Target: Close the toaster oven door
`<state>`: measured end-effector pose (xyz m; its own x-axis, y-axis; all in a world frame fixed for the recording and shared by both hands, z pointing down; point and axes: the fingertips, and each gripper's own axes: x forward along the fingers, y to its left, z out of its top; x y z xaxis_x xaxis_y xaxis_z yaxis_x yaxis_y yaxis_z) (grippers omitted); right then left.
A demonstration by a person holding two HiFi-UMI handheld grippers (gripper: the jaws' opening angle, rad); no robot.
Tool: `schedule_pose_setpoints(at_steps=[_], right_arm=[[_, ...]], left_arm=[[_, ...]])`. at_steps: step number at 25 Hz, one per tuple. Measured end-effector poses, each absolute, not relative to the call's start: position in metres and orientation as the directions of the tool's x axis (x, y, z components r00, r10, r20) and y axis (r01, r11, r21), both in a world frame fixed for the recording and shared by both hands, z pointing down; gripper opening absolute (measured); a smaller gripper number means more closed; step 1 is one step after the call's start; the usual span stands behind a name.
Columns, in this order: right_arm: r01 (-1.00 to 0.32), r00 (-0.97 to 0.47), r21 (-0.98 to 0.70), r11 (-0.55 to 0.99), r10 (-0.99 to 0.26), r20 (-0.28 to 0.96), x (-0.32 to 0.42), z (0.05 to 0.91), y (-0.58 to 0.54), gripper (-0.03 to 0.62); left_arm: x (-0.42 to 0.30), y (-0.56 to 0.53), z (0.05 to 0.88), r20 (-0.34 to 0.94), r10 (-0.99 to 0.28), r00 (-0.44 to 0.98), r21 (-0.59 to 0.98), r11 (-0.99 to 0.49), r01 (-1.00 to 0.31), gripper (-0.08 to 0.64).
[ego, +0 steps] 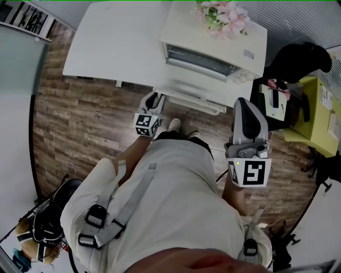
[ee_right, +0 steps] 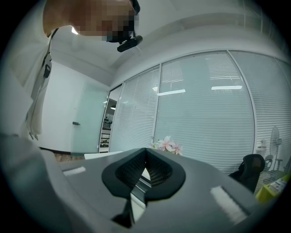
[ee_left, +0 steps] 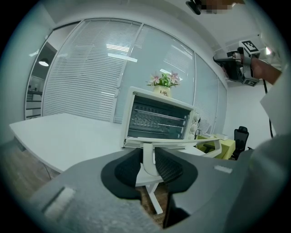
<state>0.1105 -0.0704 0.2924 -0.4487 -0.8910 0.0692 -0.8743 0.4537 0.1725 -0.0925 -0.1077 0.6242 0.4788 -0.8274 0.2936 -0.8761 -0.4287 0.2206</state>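
Your left gripper (ego: 153,101) is clamped, jaws about half apart, on the white handle (ee_left: 148,161) of the toaster oven door (ego: 189,91), which lies folded open past the near edge of the table (ego: 112,48). The toaster oven (ego: 213,40) sits at the table's right end, with flowers (ego: 224,16) on top. Your right gripper (ego: 244,106) is just right of the door, jaws together on nothing.

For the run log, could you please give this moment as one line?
left gripper: shut on door handle | toaster oven door: open | right gripper: shut, empty
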Motion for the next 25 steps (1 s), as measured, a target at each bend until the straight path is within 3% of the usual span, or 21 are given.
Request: schedule_pose_setpoints(at_steps=[25], right_arm=[[-0.875,-0.446,0.176,0.451,-0.892,0.067,0.113,0.293,-0.075,0.005]], left_arm=[[-0.09,-0.131,0.587,0.22,-0.859,0.461,0.273,-0.4,-0.875,0.104]])
